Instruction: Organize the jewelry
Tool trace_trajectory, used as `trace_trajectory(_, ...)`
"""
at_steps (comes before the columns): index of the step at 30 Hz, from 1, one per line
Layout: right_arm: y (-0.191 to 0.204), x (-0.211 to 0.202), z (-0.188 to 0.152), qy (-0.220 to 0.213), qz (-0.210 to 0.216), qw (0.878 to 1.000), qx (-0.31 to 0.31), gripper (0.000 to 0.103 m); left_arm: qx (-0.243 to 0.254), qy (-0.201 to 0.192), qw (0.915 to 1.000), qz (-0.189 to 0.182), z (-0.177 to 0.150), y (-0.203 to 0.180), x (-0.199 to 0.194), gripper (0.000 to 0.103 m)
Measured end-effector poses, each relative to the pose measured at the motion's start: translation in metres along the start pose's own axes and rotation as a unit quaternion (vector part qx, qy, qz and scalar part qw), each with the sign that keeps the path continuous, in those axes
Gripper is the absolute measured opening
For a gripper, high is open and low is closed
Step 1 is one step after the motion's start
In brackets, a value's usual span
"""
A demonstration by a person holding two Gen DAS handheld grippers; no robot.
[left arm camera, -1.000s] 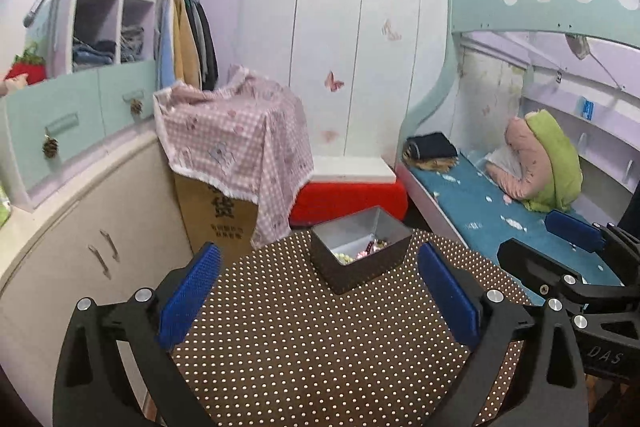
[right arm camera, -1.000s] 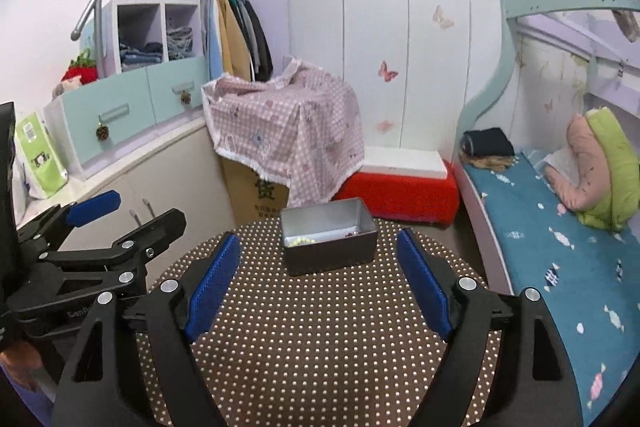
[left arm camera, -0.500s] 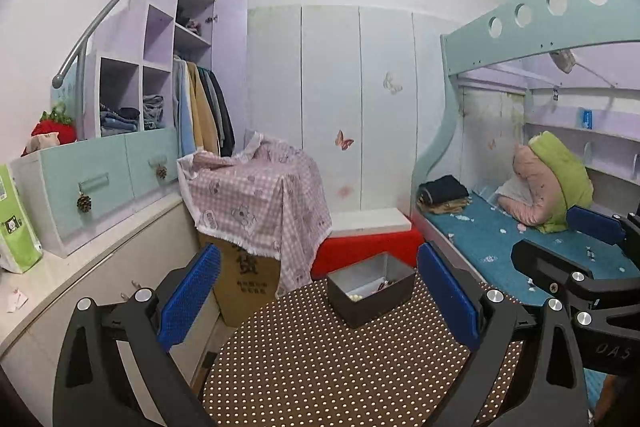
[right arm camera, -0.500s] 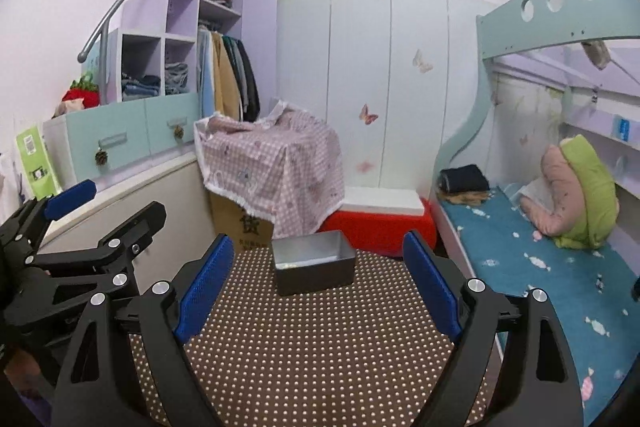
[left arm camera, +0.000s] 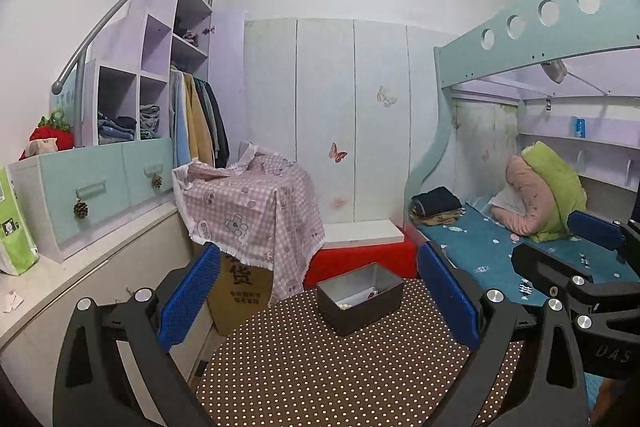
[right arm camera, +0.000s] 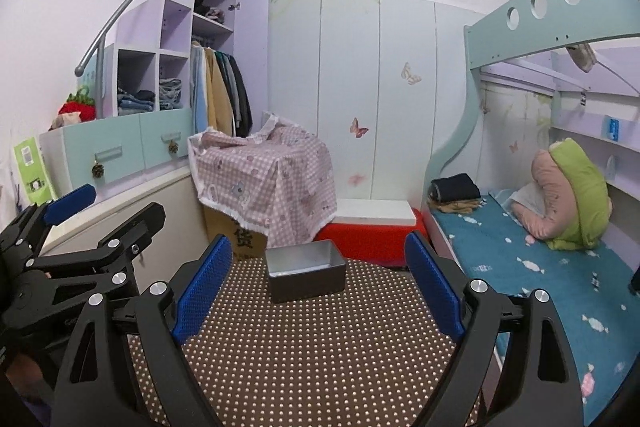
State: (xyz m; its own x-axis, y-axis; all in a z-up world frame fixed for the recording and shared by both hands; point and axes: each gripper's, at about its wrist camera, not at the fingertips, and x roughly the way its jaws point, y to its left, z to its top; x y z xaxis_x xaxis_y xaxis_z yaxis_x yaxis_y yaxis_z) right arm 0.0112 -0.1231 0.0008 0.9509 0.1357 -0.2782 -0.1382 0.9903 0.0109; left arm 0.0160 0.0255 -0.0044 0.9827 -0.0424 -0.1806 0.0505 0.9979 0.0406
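A grey metal box (left arm camera: 360, 297) stands at the far edge of a round table with a brown dotted cloth (left arm camera: 320, 367). Small pale and pink jewelry pieces (left arm camera: 344, 305) lie inside it. The box also shows in the right wrist view (right arm camera: 306, 269), its inside hidden there. My left gripper (left arm camera: 318, 295) is open and empty, well short of the box. My right gripper (right arm camera: 318, 291) is open and empty, level with it. Each gripper shows at the edge of the other's view: the right (left arm camera: 584, 263) and the left (right arm camera: 80, 227).
A cardboard box under a pink checked cloth (left arm camera: 248, 203) stands behind the table on the left. A red and white bench (left arm camera: 360, 247) sits behind it. A bunk bed (left arm camera: 540, 247) runs along the right. White cabinets (left arm camera: 80, 267) line the left.
Both grippers have pulled back and tilted up from the table. The box now sits smaller and lower in both views, and more of the room and ceiling shows. Both stay open.
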Motion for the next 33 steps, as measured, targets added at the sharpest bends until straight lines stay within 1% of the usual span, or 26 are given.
trace_trajectory(12,-0.0031,-0.0055,-0.0024,0.003,-0.006,1.000,0.000,0.085,-0.010,0.005,0.9999,-0.009,-0.0042,-0.0032,0.0024,0.095)
trace_trajectory(33,-0.0028,-0.0017,-0.0047,0.002,-0.013,1.000,-0.003,0.085,-0.009,0.003,0.9999,-0.009,-0.0034,-0.0036,0.0019,0.095)
